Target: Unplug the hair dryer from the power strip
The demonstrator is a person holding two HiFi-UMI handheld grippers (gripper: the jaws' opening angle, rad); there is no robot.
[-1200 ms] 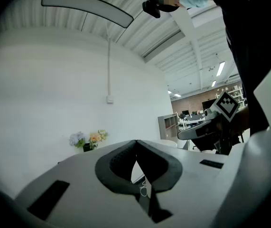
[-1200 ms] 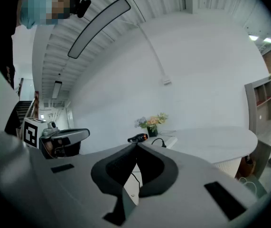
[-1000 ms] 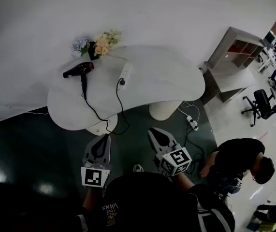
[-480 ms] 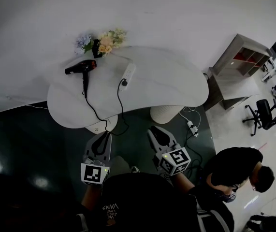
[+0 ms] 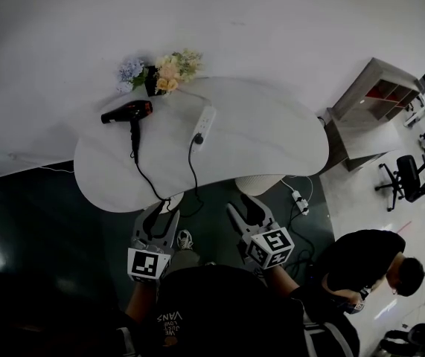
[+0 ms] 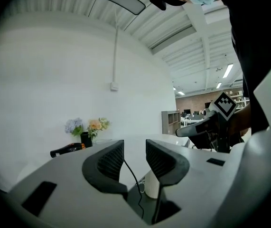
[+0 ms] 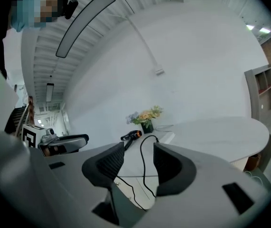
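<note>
A black hair dryer [image 5: 126,112] with an orange ring lies at the left of the white table [image 5: 272,140]. Its cord hangs off the near edge, loops back up and ends in a black plug [image 5: 197,137] seated in the white power strip [image 5: 205,122]. Both grippers hover short of the table's near edge, well apart from the strip. My left gripper [image 5: 161,214] has its jaws opening, nothing between them. My right gripper [image 5: 243,206] is opening wider, also empty. The left gripper view shows the dryer [image 6: 68,149] far off; the right gripper view shows dryer [image 7: 131,135] and strip [image 7: 166,137].
A vase of flowers [image 5: 160,76] stands at the table's back edge by the wall. Round pedestals hold the table up. A second power strip [image 5: 298,197] lies on the floor at right. A person in black [image 5: 368,255] crouches lower right, near a shelf unit [image 5: 376,95] and an office chair [image 5: 409,181].
Both grippers have moved forward toward the table's near edge. Their jaws, shut before, now stand apart. Dryer, cord and strip have not moved.
</note>
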